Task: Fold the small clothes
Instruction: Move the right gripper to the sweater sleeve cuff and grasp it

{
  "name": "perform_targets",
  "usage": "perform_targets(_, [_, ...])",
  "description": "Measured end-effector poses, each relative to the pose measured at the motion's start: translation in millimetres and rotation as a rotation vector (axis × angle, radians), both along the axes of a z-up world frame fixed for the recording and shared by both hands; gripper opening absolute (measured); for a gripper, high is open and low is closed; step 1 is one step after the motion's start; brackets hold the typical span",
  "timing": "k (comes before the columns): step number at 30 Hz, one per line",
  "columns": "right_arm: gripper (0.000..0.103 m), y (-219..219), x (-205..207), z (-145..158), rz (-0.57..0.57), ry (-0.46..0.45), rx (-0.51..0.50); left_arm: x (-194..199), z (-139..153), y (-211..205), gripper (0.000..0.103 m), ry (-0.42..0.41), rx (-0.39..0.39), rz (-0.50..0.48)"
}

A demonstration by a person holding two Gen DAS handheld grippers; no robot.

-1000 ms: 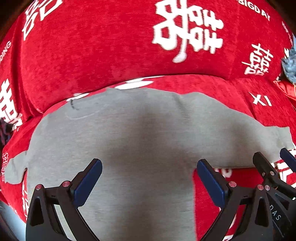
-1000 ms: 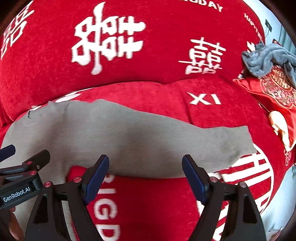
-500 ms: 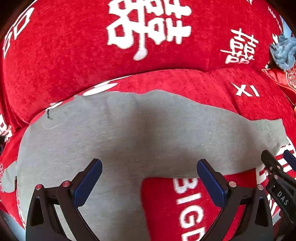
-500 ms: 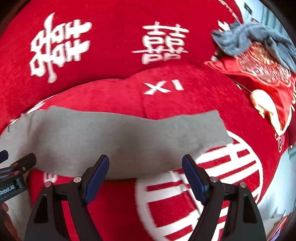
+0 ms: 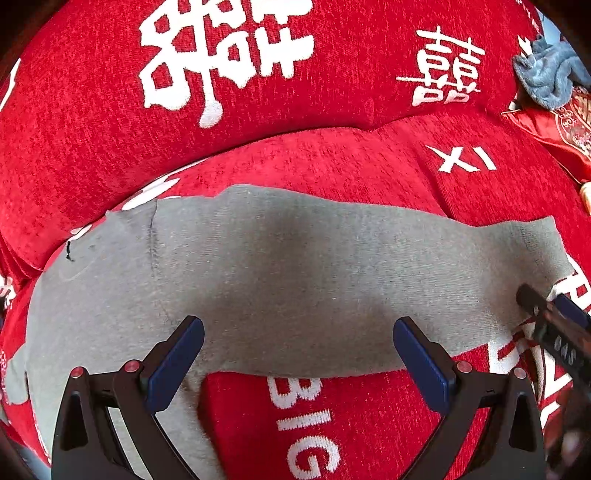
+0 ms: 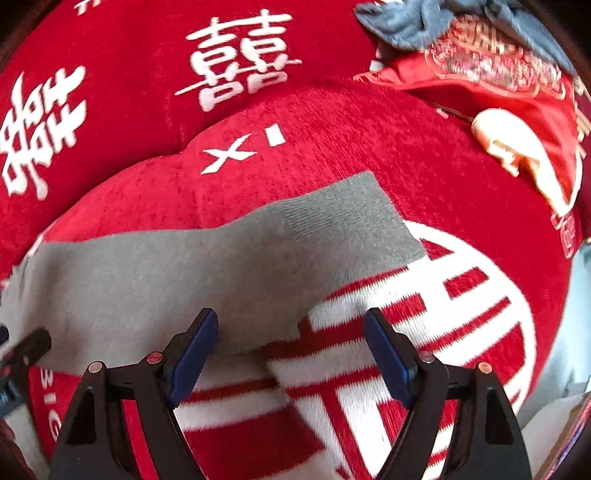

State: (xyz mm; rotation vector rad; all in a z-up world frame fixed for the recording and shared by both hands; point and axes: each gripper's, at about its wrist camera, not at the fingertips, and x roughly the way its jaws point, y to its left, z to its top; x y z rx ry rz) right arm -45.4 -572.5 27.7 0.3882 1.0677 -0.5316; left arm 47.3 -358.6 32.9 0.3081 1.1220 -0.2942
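- The grey sock (image 5: 295,280) lies flat and stretched out on a red sofa cover (image 5: 332,158) with white lettering, toe seam to the left, ribbed cuff (image 6: 354,218) to the right.
- A second limb of grey cloth runs down under the left tool; whether it is the same piece or another sock cannot be told.
- The left tool (image 5: 297,358) hovers over the sock's near edge at mid-length, jaws wide, holding nothing.
- The right tool (image 6: 291,350) hangs near the cuff end, jaws wide and empty, just beside the sock's lower edge.
- Judged from this, the step in hand is the reach before the first fold: the sock is spread but not yet gripped.
- The next move likely calls for one tool to close on the cuff while the other pins the middle, then carry cuff over to toe.
- A blue-grey cloth (image 6: 424,22) and a red cushion (image 6: 517,92) sit well apart at the far right.
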Motion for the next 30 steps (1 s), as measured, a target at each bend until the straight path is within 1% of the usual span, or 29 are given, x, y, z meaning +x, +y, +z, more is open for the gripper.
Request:
perform_targets(2, [0.083,-6,5,2,0.000,-0.045,-0.020,1,-1,1,0.103,-0.002,-0.001,0.001])
perform_targets(3, [0.081,-11,9,1,-0.004,-0.056,-0.020,2,-2,3,0.103,-0.003,-0.003,0.005])
perform_targets(4, [0.073,-15,12,0,-0.010,-0.066,-0.031,5,-2,5,0.103,-0.003,-0.008,0.014])
perform_targets(5, [0.051,-18,15,0,-0.013,-0.074,-0.048,8,-2,8,0.103,-0.001,-0.015,0.023])
perform_targets(6, [0.031,-24,18,-3,-0.009,-0.074,-0.040,10,-1,12,0.103,0.000,-0.024,0.032])
perform_targets(7, [0.007,-30,19,-5,-0.006,-0.080,-0.003,14,1,17,0.103,-0.001,-0.037,0.048])
perform_targets(8, [0.006,-35,16,-5,-0.013,-0.110,0.033,17,2,23,0.103,-0.004,-0.047,0.062])
perform_targets(9, [0.006,-37,10,-1,-0.017,-0.150,0.047,21,4,30,0.103,-0.009,-0.056,0.076])
perform_targets(12, [0.006,-32,-16,21,-0.027,-0.278,0.018,34,5,51,0.103,-0.018,-0.072,0.138])
perform_targets(14, [0.006,-26,-29,32,-0.041,-0.324,0.004,43,-2,61,0.103,0.005,-0.070,0.181])
perform_targets(16, [0.006,-21,-32,34,-0.047,-0.331,-0.001,48,-12,66,0.103,0.028,-0.037,0.206])
perform_targets(18, [0.006,-16,-32,34,-0.042,-0.318,-0.022,49,-27,66,0.103,0.070,-0.002,0.195])
perform_targets(19, [0.006,-15,-32,33,-0.043,-0.312,-0.022,46,-31,67,0.103,0.077,-0.009,0.191])
perform_targets(21, [0.006,-15,-33,34,-0.053,-0.309,-0.017,43,-29,71,0.103,0.073,-0.034,0.194])
perform_targets(23, [0.006,-15,-37,38,-0.064,-0.316,-0.016,40,-25,75,0.103,0.093,-0.071,0.191])
perform_targets(26, [0.006,-4,-37,51,-0.043,-0.323,-0.050,32,-18,82,0.103,0.075,-0.085,0.174])
perform_targets(28, [0.006,8,-34,63,-0.023,-0.324,-0.086,30,-16,89,0.103,0.074,-0.088,0.163])
perform_targets(30, [0.006,18,-33,73,-0.019,-0.336,-0.095,27,-13,101,0.103,0.077,-0.098,0.160])
